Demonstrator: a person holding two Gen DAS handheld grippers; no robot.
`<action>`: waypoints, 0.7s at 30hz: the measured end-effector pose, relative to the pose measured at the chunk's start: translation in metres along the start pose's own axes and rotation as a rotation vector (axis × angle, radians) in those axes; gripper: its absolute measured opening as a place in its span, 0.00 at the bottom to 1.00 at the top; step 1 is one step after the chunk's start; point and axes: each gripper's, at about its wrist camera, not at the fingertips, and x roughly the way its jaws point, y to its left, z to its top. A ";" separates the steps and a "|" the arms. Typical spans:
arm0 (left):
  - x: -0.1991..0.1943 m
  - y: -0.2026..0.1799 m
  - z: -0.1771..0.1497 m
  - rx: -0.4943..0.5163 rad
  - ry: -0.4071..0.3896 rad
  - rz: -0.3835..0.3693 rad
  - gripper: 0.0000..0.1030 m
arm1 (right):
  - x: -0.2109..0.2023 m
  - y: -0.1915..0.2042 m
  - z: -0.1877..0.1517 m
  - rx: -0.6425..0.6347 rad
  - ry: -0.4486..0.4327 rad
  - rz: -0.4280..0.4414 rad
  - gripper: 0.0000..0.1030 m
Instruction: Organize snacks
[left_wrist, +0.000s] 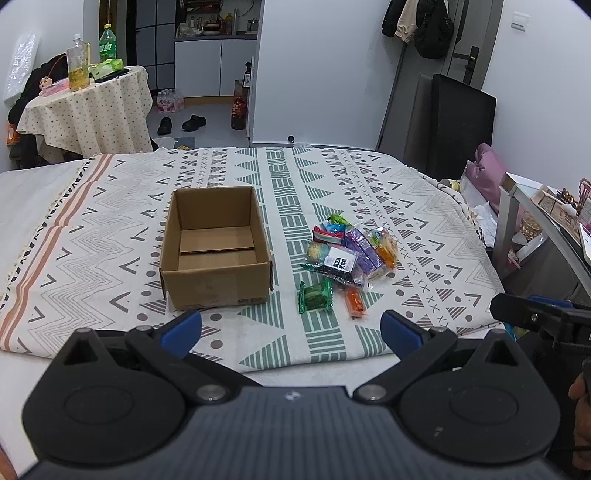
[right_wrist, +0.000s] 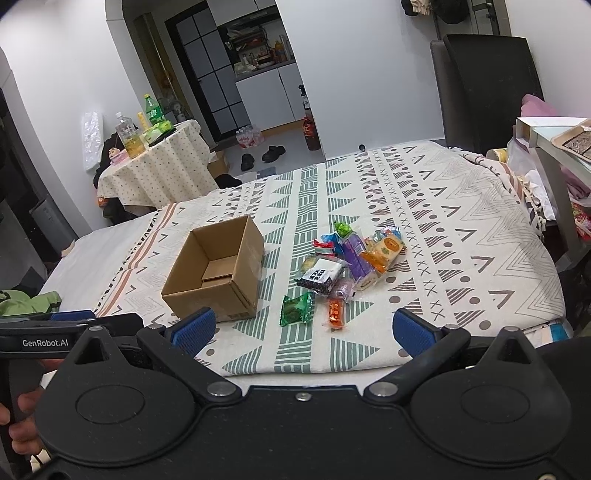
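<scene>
An open, empty cardboard box stands on the patterned cloth; it also shows in the right wrist view. To its right lies a heap of wrapped snacks. A green packet and an orange packet lie apart at the heap's near side. My left gripper is open and empty, held near the cloth's front edge. My right gripper is open and empty, also at the front edge.
The patterned cloth covers a bed-like surface. A round table with bottles stands at the back left. A grey side table with clutter stands at the right. A black panel leans on the far wall.
</scene>
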 end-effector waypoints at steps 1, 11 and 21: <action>0.000 0.000 0.000 0.000 0.000 0.000 1.00 | -0.001 0.000 0.001 -0.001 -0.001 -0.001 1.00; -0.001 0.002 0.001 -0.018 -0.009 -0.001 1.00 | -0.002 0.009 0.002 -0.039 0.000 -0.023 1.00; -0.002 0.010 0.004 -0.033 -0.006 0.006 1.00 | 0.000 0.014 0.002 -0.050 0.006 -0.027 1.00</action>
